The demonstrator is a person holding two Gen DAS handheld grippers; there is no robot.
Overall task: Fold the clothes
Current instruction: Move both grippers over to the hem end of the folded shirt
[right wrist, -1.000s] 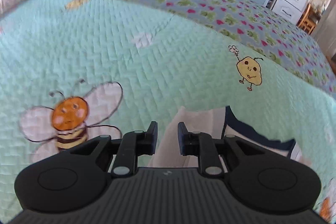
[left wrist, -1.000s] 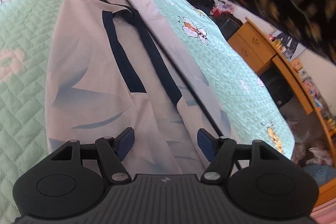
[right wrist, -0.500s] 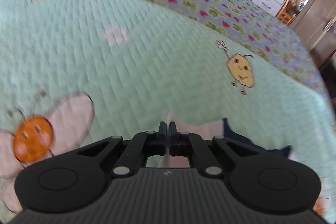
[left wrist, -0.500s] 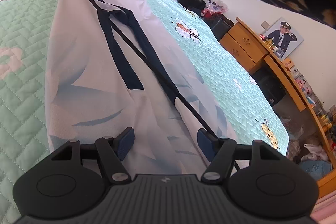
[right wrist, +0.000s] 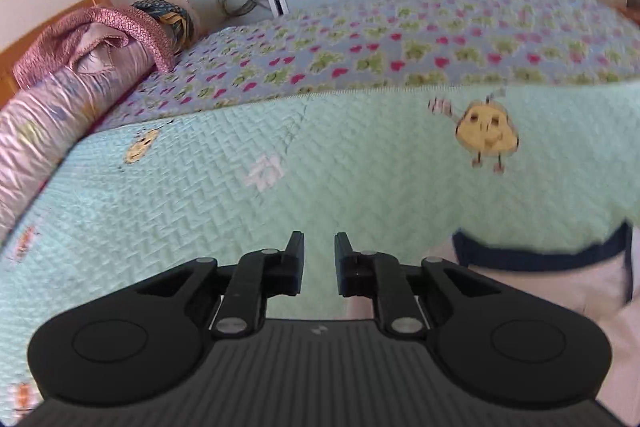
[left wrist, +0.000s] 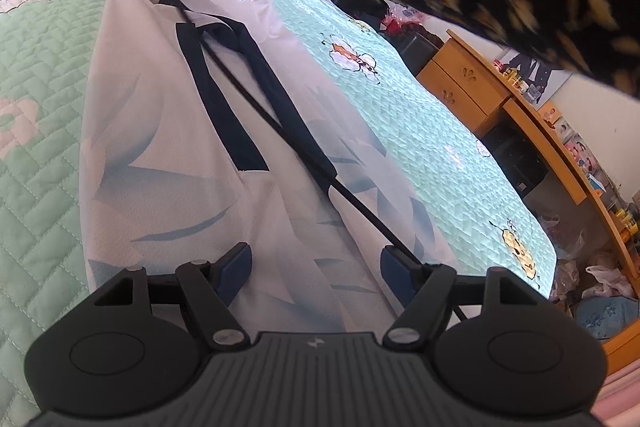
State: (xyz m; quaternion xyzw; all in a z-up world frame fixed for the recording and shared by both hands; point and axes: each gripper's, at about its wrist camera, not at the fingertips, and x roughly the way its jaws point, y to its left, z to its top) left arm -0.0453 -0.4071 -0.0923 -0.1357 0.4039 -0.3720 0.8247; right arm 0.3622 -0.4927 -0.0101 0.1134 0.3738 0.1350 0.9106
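Both tongs are hanging released, left tongs (left wrist: pixel 316 267) over the hem, right tongs (right wrist: pixel 319 259) beside the navy collar, of a thin, limp white dress (left wrist: pixel 168 163) lying lengthwise on the bed's quilt (right wrist: pixel 280 163), likely best pinched at corners.

A white garment (left wrist: pixel 168 131) with pale blue leaf shapes lay spread lengthwise on the bed's mint quilt (left wrist: pixel 420 131). Two navy ribbon tails (left wrist: pixel 224 107) trailed down its middle from the collar end, and its navy-trimmed collar edge (right wrist: pixel 540 259) lay flat on the quilt.
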